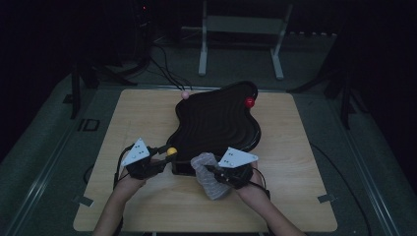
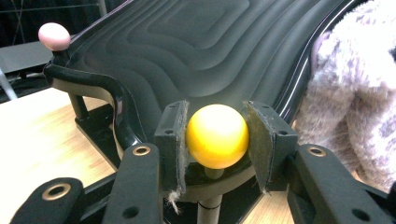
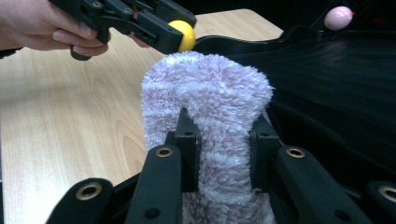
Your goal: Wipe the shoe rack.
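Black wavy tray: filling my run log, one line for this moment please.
left gripper jaws: on yellow ball | right gripper jaws: on fluffy cloth | black wavy tray: on table

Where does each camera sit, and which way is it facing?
High view: above the person's side, looking forward and down on the table; forearms, both hands show.
Left gripper view: rides the left gripper, looking along its fingers clamping the yellow ball at the black tray.
Right gripper view: rides the right gripper, facing the fluffy cloth it grips; a hand shows.
Shared: ball, tray, cloth.
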Demonstrator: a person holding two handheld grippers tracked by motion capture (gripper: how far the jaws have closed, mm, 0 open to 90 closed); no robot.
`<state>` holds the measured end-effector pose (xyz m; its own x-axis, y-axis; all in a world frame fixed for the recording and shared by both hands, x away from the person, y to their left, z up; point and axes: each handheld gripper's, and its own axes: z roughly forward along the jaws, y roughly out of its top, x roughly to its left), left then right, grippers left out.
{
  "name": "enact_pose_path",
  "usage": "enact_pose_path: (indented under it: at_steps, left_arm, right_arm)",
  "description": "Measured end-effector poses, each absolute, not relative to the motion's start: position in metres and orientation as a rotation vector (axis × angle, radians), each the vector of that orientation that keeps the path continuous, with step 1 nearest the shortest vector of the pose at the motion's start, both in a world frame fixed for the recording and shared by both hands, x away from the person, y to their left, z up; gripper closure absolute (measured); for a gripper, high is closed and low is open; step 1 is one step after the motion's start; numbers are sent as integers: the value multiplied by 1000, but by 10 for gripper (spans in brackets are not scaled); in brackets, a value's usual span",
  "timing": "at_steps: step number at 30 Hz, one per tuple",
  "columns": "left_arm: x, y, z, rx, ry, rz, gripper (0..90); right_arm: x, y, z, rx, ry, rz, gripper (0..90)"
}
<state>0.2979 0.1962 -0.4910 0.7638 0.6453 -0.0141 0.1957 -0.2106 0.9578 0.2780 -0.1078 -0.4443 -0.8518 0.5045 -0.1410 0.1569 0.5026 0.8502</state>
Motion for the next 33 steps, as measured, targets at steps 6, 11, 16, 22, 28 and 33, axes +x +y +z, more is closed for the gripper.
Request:
enact_pose_path:
  at_steps: [6, 11, 16, 22, 28, 33]
  left_arm:
    - [298, 196, -491, 1775, 657, 472, 596]
    - [298, 196, -491, 1776, 656, 471, 596]
    - [298, 196, -490, 1777, 657, 471, 597]
    - [298, 196, -491, 1777, 656, 469, 596]
    - [298, 196, -490, 1778, 658, 470, 597]
    - [298, 196, -491, 1776, 657, 465, 597]
  right_arm:
    - [280, -101, -440, 541, 2348, 1301, 717]
    - [280, -92, -449, 539, 2399, 1281, 715]
    - [280, -88, -449, 527, 2373, 1277, 718]
    - [277, -78, -461, 504, 2434, 1243, 715]
    - [276, -73, -458, 469, 2384, 1237, 716]
    - [280, -67, -472, 471, 2442, 1199, 715]
